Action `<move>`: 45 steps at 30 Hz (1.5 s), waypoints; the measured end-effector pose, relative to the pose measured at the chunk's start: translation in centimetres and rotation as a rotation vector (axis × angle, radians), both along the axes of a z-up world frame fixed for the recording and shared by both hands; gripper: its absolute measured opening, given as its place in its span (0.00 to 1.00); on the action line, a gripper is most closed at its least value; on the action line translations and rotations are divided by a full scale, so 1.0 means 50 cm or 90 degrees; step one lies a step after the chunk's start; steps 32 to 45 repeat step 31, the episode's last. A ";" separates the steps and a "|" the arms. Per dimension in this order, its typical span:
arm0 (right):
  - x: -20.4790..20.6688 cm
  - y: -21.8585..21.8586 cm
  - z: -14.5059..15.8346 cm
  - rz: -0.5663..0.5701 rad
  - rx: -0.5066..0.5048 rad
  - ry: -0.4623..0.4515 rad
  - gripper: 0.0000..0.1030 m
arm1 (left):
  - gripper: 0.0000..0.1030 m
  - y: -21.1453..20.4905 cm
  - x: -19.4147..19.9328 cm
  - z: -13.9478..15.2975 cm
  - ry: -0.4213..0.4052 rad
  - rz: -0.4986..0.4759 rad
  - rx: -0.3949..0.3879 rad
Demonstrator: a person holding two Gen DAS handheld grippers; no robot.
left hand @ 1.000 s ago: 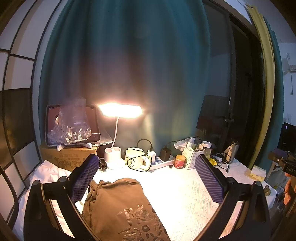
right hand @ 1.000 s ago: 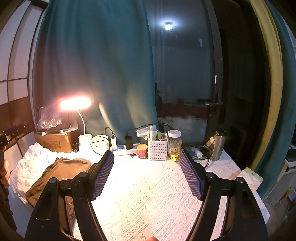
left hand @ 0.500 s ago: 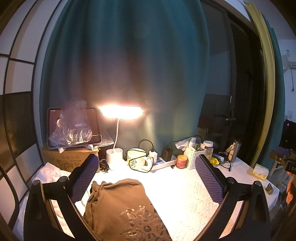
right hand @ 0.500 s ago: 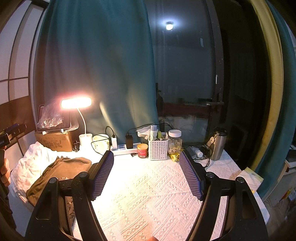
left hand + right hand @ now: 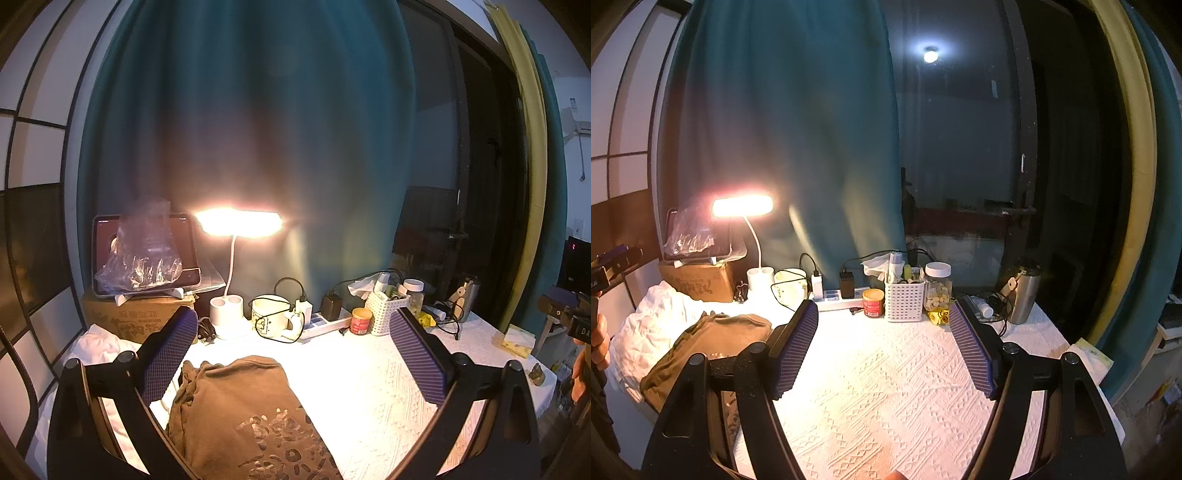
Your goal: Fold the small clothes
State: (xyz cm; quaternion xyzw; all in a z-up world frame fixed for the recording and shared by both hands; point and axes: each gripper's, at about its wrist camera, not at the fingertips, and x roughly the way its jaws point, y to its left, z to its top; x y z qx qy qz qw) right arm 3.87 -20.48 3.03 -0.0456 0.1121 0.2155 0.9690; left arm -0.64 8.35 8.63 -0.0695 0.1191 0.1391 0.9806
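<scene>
A brown printed garment (image 5: 243, 417) lies folded on the white textured tablecloth (image 5: 369, 387), low in the left wrist view between the fingers. My left gripper (image 5: 291, 339) is open and empty, held above the garment. In the right wrist view the same brown garment (image 5: 705, 343) lies at the left, beside a pile of white cloth (image 5: 653, 332). My right gripper (image 5: 882, 343) is open and empty, above the bare cloth to the garment's right.
Along the back stand a lit desk lamp (image 5: 238, 223), a cardboard box (image 5: 136, 317) with a tablet, a mug (image 5: 269, 321), a power strip (image 5: 838, 295), a red tin (image 5: 873, 302), a white basket (image 5: 905, 302), a jar (image 5: 938, 286) and a steel flask (image 5: 1025, 291).
Both grippers have tilted slightly down, so the table objects sit a little higher in view. Nothing was taken hold of or let go.
</scene>
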 end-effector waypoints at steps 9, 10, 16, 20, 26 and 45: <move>-0.004 0.007 0.002 0.010 -0.011 -0.005 0.74 | 1.00 0.005 -0.003 -0.001 -0.001 -0.005 0.003; -0.004 0.006 0.002 0.011 -0.011 -0.005 0.74 | 1.00 0.003 -0.003 0.000 -0.001 -0.005 0.002; -0.005 0.010 0.003 0.013 -0.017 -0.007 0.74 | 1.00 0.003 -0.004 -0.003 -0.004 -0.002 0.006; -0.003 0.012 0.002 0.013 -0.018 -0.007 0.74 | 1.00 0.007 -0.007 -0.005 -0.004 0.004 0.003; 0.004 0.018 0.000 0.019 -0.021 -0.004 0.74 | 1.00 0.015 -0.007 -0.008 -0.003 0.006 0.007; 0.003 0.019 -0.001 0.023 -0.021 -0.003 0.74 | 1.00 0.019 -0.008 -0.010 -0.002 0.008 0.004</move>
